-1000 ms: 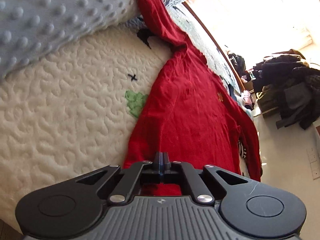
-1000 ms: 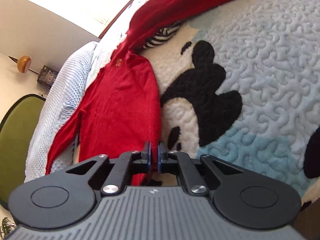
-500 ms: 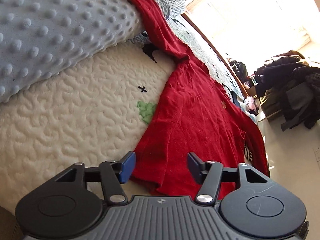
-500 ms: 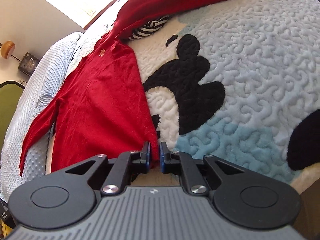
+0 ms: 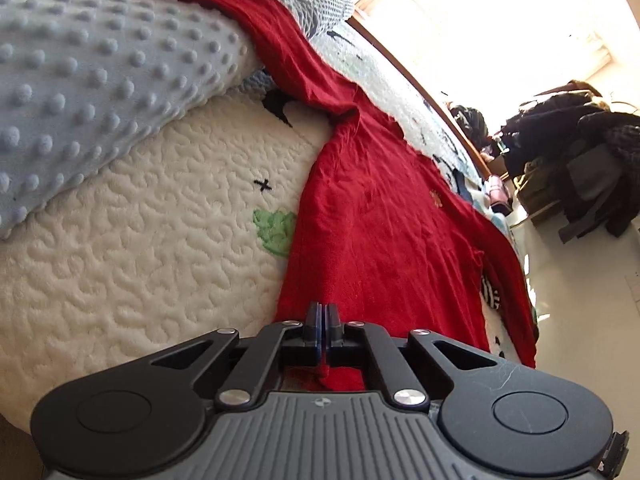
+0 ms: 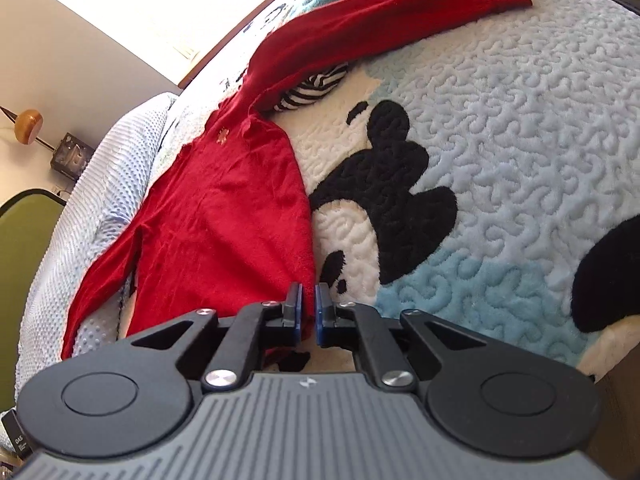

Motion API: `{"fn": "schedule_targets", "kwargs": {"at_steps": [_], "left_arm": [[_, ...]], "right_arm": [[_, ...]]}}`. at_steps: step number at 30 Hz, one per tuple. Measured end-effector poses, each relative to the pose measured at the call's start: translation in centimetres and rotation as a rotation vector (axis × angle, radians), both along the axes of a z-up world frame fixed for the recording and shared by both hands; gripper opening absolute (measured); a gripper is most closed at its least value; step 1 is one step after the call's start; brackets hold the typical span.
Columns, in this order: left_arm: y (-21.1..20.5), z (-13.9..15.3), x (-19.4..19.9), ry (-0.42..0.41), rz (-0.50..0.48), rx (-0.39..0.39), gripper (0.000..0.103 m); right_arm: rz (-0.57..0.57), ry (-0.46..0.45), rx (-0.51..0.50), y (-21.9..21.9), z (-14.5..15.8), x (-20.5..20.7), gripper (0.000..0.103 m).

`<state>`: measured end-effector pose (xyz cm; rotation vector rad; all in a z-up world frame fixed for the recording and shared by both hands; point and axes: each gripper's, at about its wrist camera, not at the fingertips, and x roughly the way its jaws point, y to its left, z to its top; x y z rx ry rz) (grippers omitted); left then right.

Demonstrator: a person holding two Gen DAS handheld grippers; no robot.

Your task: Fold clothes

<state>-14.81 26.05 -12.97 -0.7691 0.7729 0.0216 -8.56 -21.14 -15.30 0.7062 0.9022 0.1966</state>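
left gripper (image 5: pixel 322 322) pinches red sweater (image 5: pixel 384 232) hem | right gripper (image 6: pixel 308 312) grips hem's other corner | sweater runs long toward frame top, both equally near

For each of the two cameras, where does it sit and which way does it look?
Left wrist: sits on the left gripper, looks along the red sweater from its hem; closed fingers show.
Right wrist: sits on the right gripper, looks from the hem's other corner over the bedspread; nearly closed fingers show.
Shared: the sweater, the dotted blue blanket.
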Motion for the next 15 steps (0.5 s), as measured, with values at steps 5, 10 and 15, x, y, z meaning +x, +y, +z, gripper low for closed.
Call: {"fn": "schedule_targets", "kwargs": {"at_steps": [5,10,15], "left_arm": [[-0.5,-2.0,0.8,0.111,-0.019,0.102,0.002],[-0.7,-2.3,1.0,0.11,-0.032,0.134,0.002],[0.3,0.2,0.1,0.109,-0.012,0.151,0.025]], "right_arm": [[0.036,0.091,-0.122,0.9,-2.5,0.8,0.006],[0.041,0.08,-0.144,1.3,-2.7,0.5,0.007],[0.042,0.079,-0.168,0.3,-1.0,-0.4,0.024]]}}
